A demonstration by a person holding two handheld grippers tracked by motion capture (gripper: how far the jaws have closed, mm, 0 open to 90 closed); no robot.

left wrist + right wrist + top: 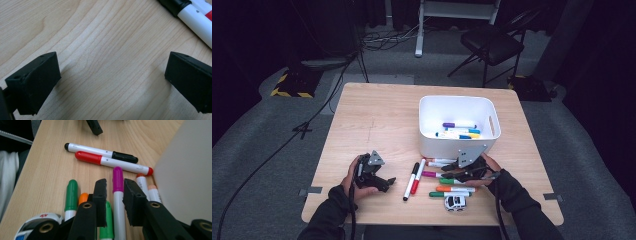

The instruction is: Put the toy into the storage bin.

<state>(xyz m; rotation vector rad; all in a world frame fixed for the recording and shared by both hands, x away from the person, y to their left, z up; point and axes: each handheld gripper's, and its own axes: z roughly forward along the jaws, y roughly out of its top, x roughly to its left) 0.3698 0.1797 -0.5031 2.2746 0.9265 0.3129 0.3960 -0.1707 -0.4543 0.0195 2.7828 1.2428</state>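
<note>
Pick-up step, likely sorting pens to white bin (427, 131): R gripper (114, 187) jaws straddling purple marker (118, 195) on table, unclenched; L gripper (112, 77) released, idle; next, clench & lift

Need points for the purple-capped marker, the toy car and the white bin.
purple-capped marker (117, 178), right gripper view, on its cap.
toy car (455, 202), high view, on its roof.
white bin (447, 145), high view, on its near wall.

You've got markers lying flat near the table's (362, 120) front edge: a black-capped marker (410, 181) and red-capped marker (418, 176) side by side, then purple (430, 174), green and orange ones. More (several colours) lie inside the white bin (427, 140) toward the right edge.
</note>
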